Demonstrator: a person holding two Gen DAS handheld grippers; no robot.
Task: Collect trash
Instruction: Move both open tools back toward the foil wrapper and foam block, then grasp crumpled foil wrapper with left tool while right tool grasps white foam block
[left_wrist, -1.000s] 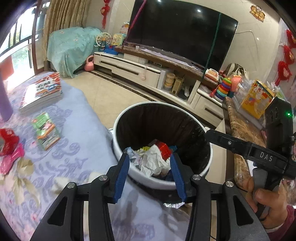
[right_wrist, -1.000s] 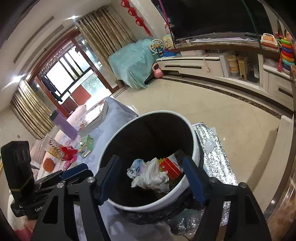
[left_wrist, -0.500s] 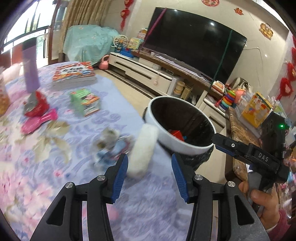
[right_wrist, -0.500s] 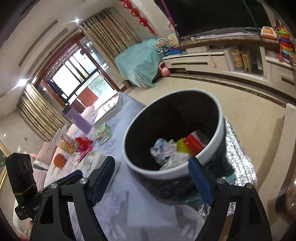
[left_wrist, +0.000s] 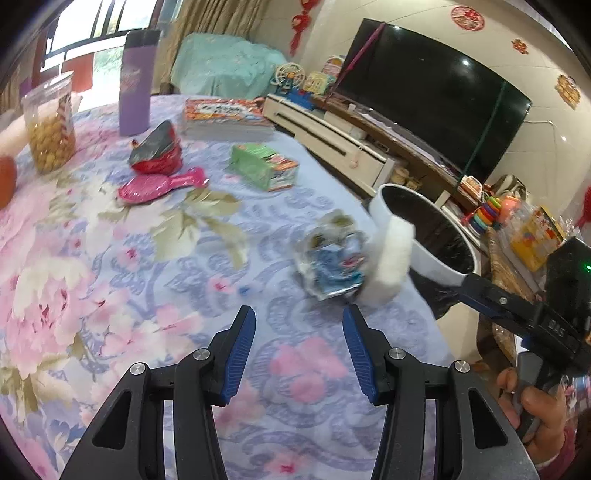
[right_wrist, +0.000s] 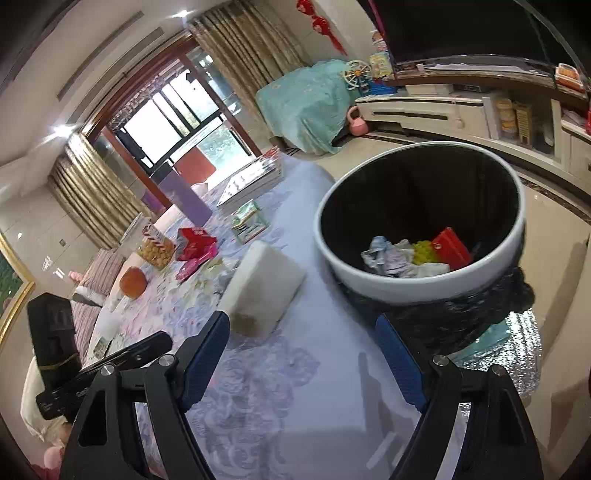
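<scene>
Left wrist view: the left gripper (left_wrist: 298, 325) hangs over the flowered cloth (left_wrist: 110, 258) with its jaws partly apart and nothing between them. It is aimed at the crumpled wrapper (left_wrist: 330, 264) lying just ahead and a little right, which looks like the next piece to collect. A white block (left_wrist: 388, 262) touches the wrapper's right side, so there is little room for a jaw there. The bin (left_wrist: 424, 236) stands just off the cloth's far right edge, close enough for a short carry. Farther left lie a green pack (left_wrist: 264, 166), a pink brush (left_wrist: 162, 184) and a red bag (left_wrist: 157, 151); whether these are trash I cannot tell. The right gripper (left_wrist: 476, 291) shows at the right edge, a hand (left_wrist: 535, 413) on its handle.

Right wrist view: the right gripper (right_wrist: 301, 354) is wide and empty, its jaws framing bare cloth (right_wrist: 295, 387) between the block (right_wrist: 264, 288) near left and the bin (right_wrist: 417, 284) near right. The bin already holds crumpled paper and a red box, so part of the job seems done. The left gripper (right_wrist: 147, 347) sits low at the left.
</scene>
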